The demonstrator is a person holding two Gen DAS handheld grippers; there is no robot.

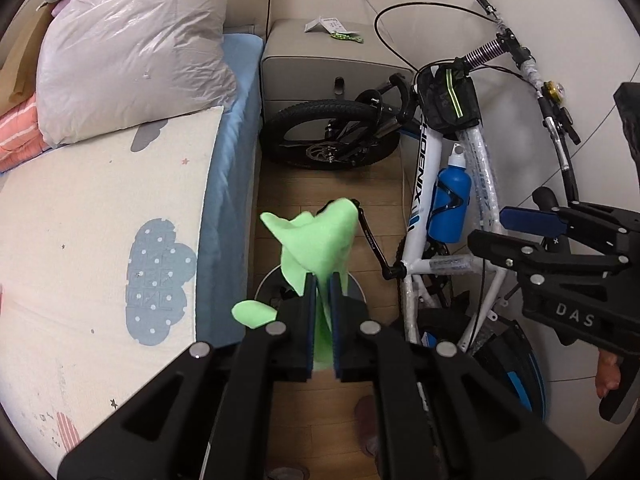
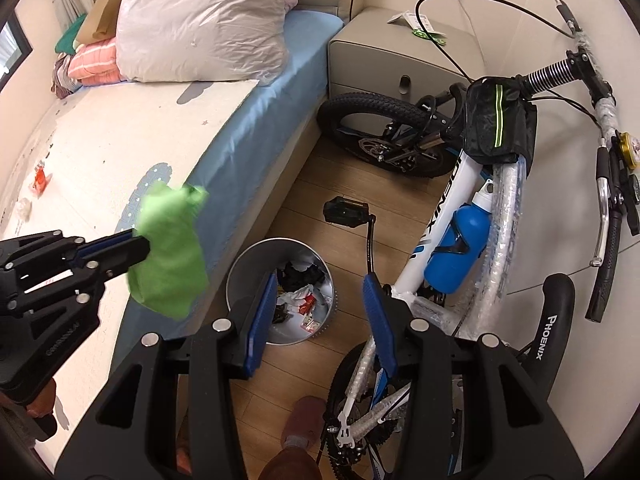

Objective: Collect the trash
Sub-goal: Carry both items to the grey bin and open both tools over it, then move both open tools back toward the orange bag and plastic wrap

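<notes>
The left tool (image 1: 322, 280) pinches a crumpled bright-green sheet of soft paper or cloth (image 1: 316, 240) between its blue pads, carrying it above the round grey metal waste bin (image 2: 240, 276) on the wooden floor (image 2: 340, 184), beside the blue-sheeted bed (image 2: 256, 128). The right tool (image 2: 320, 292), jaws apart and holding nothing, hangs near the bin's right side. The bin already holds black scraps, white crumpled paper and red wrappers. Released off-centre, the light sheet could drift onto the floor or catch the rim; the white bicycle (image 2: 448, 208) crowds the right side, so a wide swing risks a knock.
</notes>
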